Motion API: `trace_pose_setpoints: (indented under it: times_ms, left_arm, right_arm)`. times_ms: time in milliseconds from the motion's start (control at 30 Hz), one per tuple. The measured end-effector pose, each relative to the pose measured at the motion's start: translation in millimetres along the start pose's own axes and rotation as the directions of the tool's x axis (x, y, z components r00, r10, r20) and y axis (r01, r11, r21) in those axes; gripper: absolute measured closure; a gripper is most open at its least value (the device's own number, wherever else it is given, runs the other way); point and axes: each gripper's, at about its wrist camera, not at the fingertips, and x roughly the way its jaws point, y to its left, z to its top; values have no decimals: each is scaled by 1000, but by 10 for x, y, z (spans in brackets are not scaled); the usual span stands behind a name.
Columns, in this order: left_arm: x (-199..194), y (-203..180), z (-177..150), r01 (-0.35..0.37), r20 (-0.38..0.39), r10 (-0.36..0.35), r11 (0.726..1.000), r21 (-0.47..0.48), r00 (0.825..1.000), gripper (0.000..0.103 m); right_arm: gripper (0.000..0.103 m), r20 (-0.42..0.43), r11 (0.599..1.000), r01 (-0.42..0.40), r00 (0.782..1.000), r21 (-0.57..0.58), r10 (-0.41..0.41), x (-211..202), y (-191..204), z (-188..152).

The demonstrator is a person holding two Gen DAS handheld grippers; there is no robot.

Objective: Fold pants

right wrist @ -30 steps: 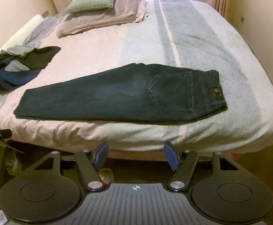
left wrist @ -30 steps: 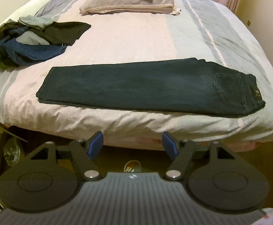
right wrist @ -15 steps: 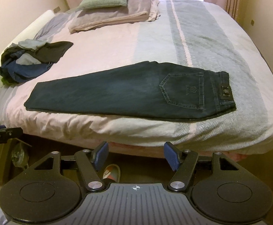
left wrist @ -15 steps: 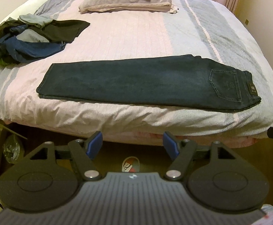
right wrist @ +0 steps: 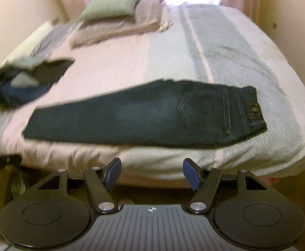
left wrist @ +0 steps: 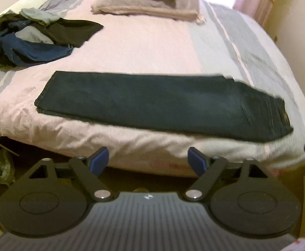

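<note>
Bed point(left wrist: 144, 48) holds flat jeans point(left wrist: 152, 102); both claws gape empty.

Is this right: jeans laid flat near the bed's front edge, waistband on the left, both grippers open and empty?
Not quite: the jeans have the waistband on the right, hems on the left, as the right wrist view shows. They do lie flat near the bed's front edge; left gripper and right gripper are open and empty.

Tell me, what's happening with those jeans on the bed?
A person holds two grippers to fold the jeans. The jeans lie flat along the near edge of the bed, legs stacked, waist to the right. The left gripper and right gripper are both open, short of the bed, touching nothing.
</note>
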Motion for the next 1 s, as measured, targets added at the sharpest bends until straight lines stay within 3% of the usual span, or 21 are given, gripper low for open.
trace_pose_setpoints:
  times_ms: [133,233,300,500,633,733,867,1000]
  left_arm:
    - [400,643,157,25,23,-21,987,-161,1000,20]
    - [835,1284,229,81,55,-67,945,-318,996,25]
    - [1173,1708,231,93,77,-67,905,-416,995,35]
    - [2097,2737,136,119,113,-57,736,-667,992,51]
    - [2466,3087,55,152,149,-56,622,-768,987,51]
    - [2618,3215,-8,183,182,-58,565,-805,981,51]
    - [2690,3322,-69,240,251,-49,511,-826,967,52]
    - [2796,3317,-108,218,247,-7,501,-838,969,56]
  right_arm:
    - [40,33,981,-6,999,192,-1,238,-189,155]
    - [40,4,949,9,1000,316,-11,547,-306,298]
    - [40,-22,928,46,999,370,-41,770,-341,396]
    - [41,-105,838,179,984,516,-146,1495,-550,548]
    - [41,-139,793,237,972,561,-192,1815,-632,571]
    - [41,-154,785,273,962,555,-225,1967,-618,588]
    - [41,-173,792,298,955,533,-243,2140,-612,567]
    - [41,-188,793,309,951,525,-246,2237,-693,512]
